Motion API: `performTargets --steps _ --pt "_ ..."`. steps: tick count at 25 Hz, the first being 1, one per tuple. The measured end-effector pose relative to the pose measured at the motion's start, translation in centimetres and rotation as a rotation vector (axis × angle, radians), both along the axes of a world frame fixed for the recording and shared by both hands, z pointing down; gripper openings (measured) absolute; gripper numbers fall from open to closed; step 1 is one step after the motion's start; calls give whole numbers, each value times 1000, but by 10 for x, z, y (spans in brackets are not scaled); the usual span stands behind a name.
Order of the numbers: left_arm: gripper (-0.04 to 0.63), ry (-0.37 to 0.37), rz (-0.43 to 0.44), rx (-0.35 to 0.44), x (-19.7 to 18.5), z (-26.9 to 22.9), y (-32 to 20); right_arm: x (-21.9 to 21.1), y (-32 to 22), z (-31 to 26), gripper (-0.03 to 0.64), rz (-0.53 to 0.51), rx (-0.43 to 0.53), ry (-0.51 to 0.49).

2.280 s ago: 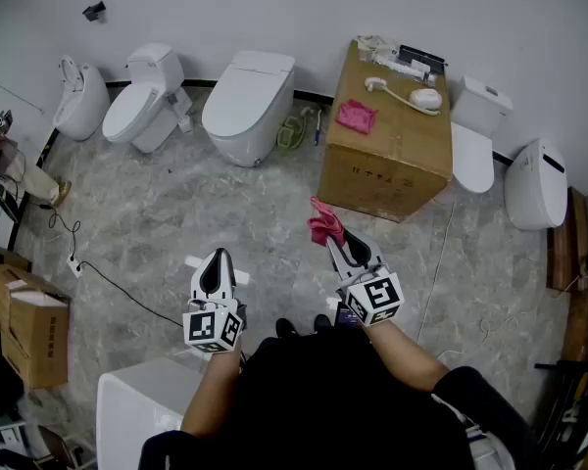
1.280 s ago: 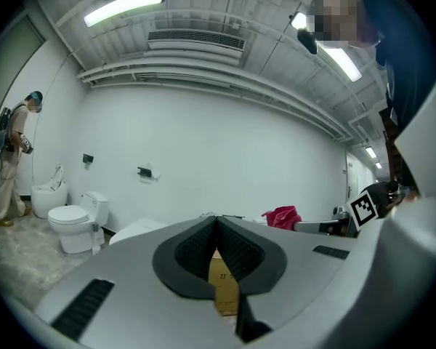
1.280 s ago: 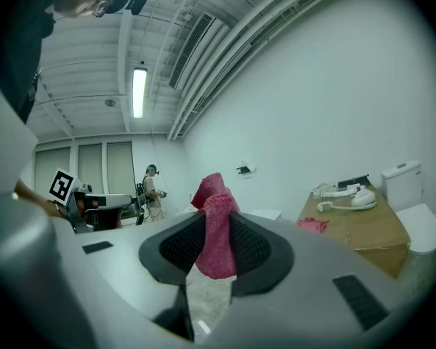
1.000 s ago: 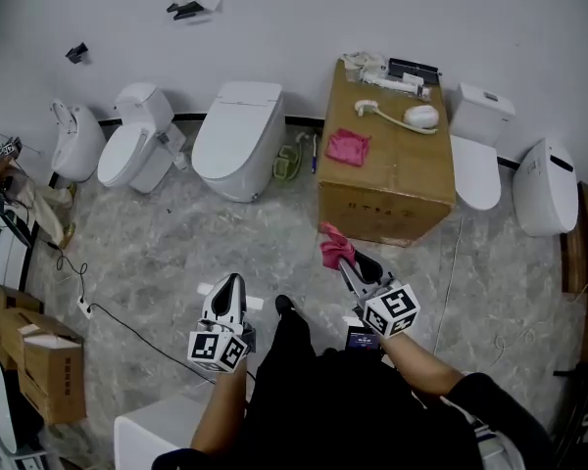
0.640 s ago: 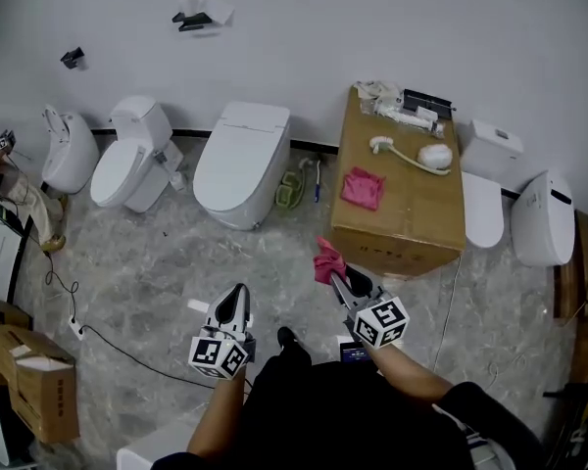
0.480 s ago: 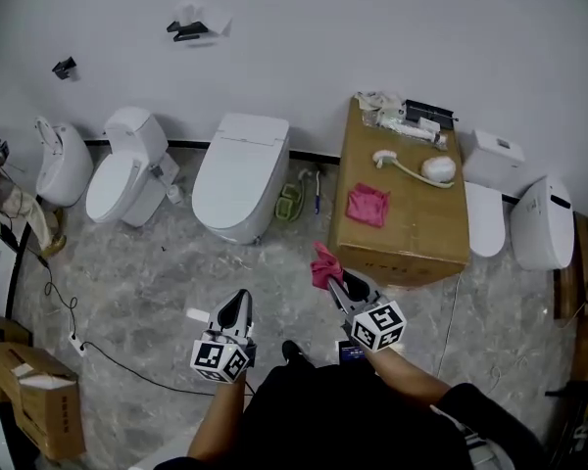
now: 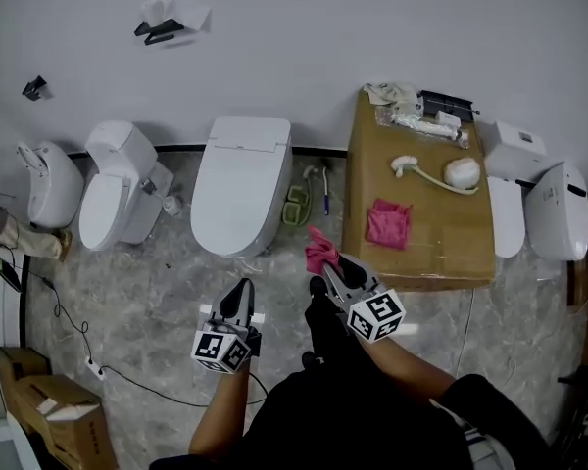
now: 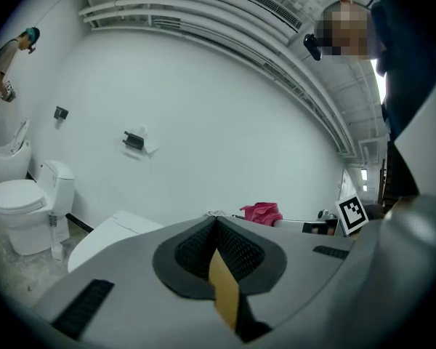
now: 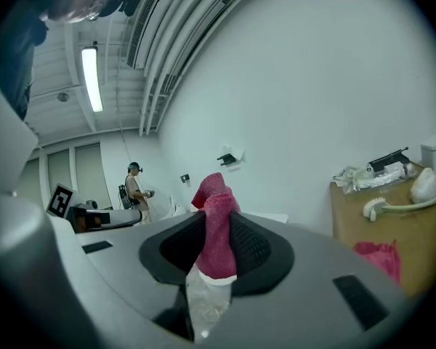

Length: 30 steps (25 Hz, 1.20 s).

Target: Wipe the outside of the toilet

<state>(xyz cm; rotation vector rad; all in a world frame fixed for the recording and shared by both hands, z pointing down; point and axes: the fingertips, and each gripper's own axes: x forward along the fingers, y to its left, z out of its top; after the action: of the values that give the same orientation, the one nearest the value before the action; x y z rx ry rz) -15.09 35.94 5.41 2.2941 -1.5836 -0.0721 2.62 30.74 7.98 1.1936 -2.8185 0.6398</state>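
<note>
A white closed-lid toilet [image 7: 237, 184] stands against the wall, just ahead of both grippers; its lid [image 8: 112, 235] shows low in the left gripper view. My right gripper [image 7: 325, 263] is shut on a pink cloth [image 7: 319, 249], which sticks up between its jaws [image 9: 215, 217]. It hangs above the floor, right of the toilet's front. My left gripper [image 7: 241, 292] is shut with nothing in it, just short of the toilet's front rim.
A cardboard box [image 7: 418, 225] at the right carries a second pink cloth [image 7: 387, 223], a brush [image 7: 441, 174] and packets. More toilets [image 7: 113, 196] stand to the left, others [image 7: 557, 213] right of the box. A green object [image 7: 296, 205] sits between toilet and box. Another person [image 9: 136, 190] stands far off.
I have stepped forward toward the wall, so the white toilet and the box lie closer under both grippers. The right gripper still holds the pink cloth; the left stays shut.
</note>
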Motion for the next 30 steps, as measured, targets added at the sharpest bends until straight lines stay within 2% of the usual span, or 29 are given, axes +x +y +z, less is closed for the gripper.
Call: performTargets --steps 6,12,16,19,24,30 --pt "15 -2 -18 -19 -21 2 -107 -25 -108 4 115 7 -2 -40" --pt "15 -78 -37 -21 -48 -10 -199 -34 -193 9 115 11 -21 -47" --pt "15 -132 -7 -46 -57 -3 -244 -36 -235 23 115 36 -39 -47" --pt "15 -162 38 -63 -62 7 -273 -45 -257 37 115 43 -51 -48" --pt "15 -180 162 -83 -73 35 -327 -61 -300 65 115 106 -74 -46" --pt "15 -240 322 -128 -94 83 -376 -71 -342 97 115 260 -80 -7"
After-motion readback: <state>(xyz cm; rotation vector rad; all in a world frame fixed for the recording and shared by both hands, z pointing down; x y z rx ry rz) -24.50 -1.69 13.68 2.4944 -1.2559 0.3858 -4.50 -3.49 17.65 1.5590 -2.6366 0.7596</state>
